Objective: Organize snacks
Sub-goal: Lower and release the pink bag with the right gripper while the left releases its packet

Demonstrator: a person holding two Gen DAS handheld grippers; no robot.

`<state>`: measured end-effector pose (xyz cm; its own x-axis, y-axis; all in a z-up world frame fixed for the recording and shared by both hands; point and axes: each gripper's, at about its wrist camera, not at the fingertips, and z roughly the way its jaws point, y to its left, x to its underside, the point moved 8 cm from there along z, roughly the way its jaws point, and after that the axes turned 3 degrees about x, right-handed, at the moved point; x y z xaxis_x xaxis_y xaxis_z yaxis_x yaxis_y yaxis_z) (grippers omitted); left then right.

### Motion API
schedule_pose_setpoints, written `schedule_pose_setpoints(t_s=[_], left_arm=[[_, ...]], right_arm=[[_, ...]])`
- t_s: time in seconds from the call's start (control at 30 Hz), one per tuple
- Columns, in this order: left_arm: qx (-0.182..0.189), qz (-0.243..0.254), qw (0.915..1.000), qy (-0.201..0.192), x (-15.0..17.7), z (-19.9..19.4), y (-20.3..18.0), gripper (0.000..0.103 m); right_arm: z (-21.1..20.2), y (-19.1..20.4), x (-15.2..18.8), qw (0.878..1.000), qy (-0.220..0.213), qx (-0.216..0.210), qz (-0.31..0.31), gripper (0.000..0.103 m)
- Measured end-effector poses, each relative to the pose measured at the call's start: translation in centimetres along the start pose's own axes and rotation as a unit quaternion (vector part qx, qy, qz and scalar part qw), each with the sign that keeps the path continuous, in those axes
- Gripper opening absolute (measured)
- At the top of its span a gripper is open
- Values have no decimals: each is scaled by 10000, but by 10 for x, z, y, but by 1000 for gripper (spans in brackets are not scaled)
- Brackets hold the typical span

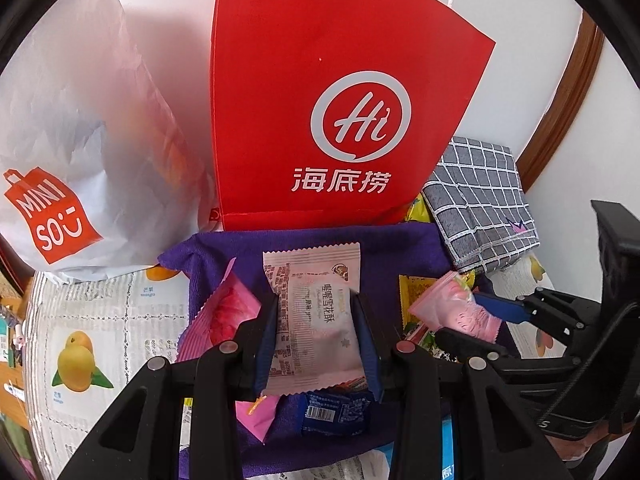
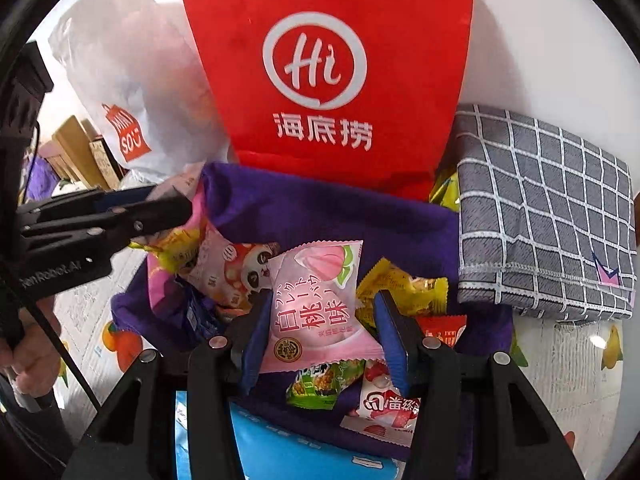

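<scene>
My left gripper [image 1: 316, 304] is shut on a white and pale pink snack packet [image 1: 312, 276], held upright over the purple cloth [image 1: 400, 248]. My right gripper [image 2: 322, 300] is shut on a pink peach-flavour packet [image 2: 316, 320] above a pile of loose snacks [image 2: 400, 284]. In the left wrist view the right gripper [image 1: 460, 320] comes in from the right with its pink packet [image 1: 448, 304]. The right wrist view shows the left gripper [image 2: 176, 200] at the left. A red paper bag [image 1: 320, 100] [image 2: 328, 80] stands just behind the cloth.
A white Miniso bag [image 1: 80, 160] [image 2: 132, 100] stands left of the red one. A folded grey checked cloth [image 1: 480, 208] [image 2: 540, 208] lies at the right. A fruit-print table cover [image 1: 100, 320] lies underneath. A blue pack [image 2: 288, 448] lies at the near edge. A hand [image 2: 28, 360] is at the left.
</scene>
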<state>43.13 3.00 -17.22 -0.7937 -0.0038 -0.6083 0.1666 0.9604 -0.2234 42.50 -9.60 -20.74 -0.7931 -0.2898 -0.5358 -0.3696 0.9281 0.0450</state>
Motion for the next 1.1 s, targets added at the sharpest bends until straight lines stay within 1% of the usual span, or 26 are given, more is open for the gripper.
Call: schedule_pose_setpoints(t_s=[0.1, 0.27, 0.4, 0.5, 0.67, 0.73, 0.77, 0.8, 0.97, 1.1], left_arm=[[-14, 20, 10000, 6, 1, 0, -1, 35], [-50, 13, 10000, 52, 2, 3, -1, 35], [-44, 25, 9999, 122, 4, 7, -3, 35], [-109, 75, 9998, 177, 7, 10, -5, 35], [-188, 123, 9993, 284, 10, 15, -6, 35], [-210, 141, 9991, 329, 11, 18, -7, 35], [-219, 150, 9990, 348, 12, 19, -7, 35], [-225, 155, 9990, 361, 12, 19, -7, 35], [-206, 200, 9988, 387, 13, 21, -9, 35], [-147, 195, 9985, 488, 16, 26, -11, 35]], right_arm=[[7, 1, 2, 9999, 138, 14, -3, 51], [4, 0, 1, 9999, 87, 60, -32, 51], [5, -4, 2, 9998, 182, 117, -55, 51], [7, -5, 3, 9995, 254, 143, -100, 51], [4, -4, 2, 9990, 255, 298, -221, 52], [2, -6, 2, 9987, 218, 373, -255, 56], [1, -8, 1, 9988, 181, 403, -224, 61], [0, -9, -1, 9989, 151, 394, -188, 64], [-11, -19, -6, 9994, -4, 334, 10, 64], [-27, -28, -14, 9990, -261, 278, 255, 64]])
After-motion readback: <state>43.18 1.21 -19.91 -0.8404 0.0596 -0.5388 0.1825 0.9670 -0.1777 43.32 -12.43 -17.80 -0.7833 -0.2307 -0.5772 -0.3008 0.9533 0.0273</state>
